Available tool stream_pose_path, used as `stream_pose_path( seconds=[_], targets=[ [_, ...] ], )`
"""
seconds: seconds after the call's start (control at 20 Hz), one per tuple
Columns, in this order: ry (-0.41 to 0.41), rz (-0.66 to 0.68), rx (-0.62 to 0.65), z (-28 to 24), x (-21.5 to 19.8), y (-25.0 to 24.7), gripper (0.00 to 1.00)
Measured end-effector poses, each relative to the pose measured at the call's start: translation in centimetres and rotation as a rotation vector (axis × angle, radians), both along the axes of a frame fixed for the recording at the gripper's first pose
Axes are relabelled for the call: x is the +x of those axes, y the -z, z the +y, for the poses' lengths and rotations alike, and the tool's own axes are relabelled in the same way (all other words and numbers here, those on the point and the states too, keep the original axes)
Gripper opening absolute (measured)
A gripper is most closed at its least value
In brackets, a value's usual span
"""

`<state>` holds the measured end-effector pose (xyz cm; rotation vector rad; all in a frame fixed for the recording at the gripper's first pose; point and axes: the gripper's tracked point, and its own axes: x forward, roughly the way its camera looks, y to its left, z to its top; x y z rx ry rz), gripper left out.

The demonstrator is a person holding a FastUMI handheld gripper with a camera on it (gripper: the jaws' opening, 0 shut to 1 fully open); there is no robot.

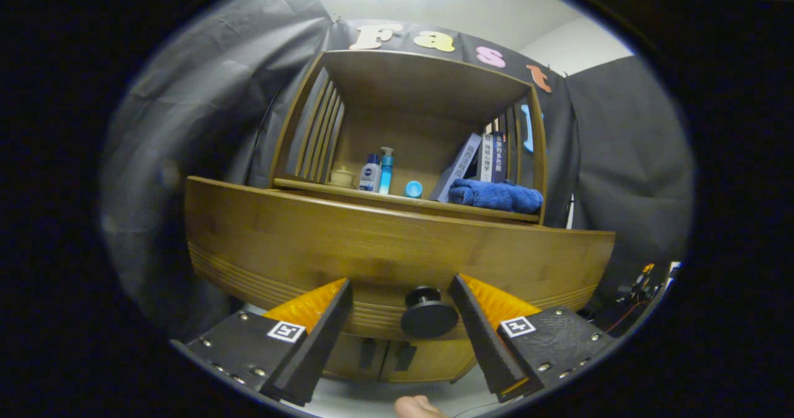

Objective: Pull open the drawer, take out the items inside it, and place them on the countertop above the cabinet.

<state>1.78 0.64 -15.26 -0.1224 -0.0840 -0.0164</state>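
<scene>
A wooden cabinet stands in front of me, its drawer front [384, 250] a wide curved panel with grooves along the lower part. The drawer's round dark knob [428, 314] sits between my fingers, nearer the right one, with gaps on both sides. My gripper [400, 294] is open, its fingers [322, 331] spread wide and touching nothing. The drawer looks pushed in, so its contents are hidden. The countertop [397, 198] runs along the top of the drawer front, under an open wooden hutch.
On the countertop stand a small cream pot [342, 177], a white bottle [370, 173], a blue pump bottle [386, 170], a blue cap [414, 189], leaning books [481, 160] and a folded blue towel [496, 195]. Two cabinet doors [388, 356] sit below the drawer. Cables [636, 291] lie off to the right.
</scene>
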Motion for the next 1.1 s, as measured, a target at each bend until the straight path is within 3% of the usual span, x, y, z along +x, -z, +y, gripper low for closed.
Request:
stream_pose_path(
  seconds=[0.2,1.1],
  targets=[
    [-0.005,0.02,0.045,-0.1,0.8,-0.2,0.99],
    [-0.007,-0.021,0.047,1.3,13.6,-1.3,0.99]
  ],
)
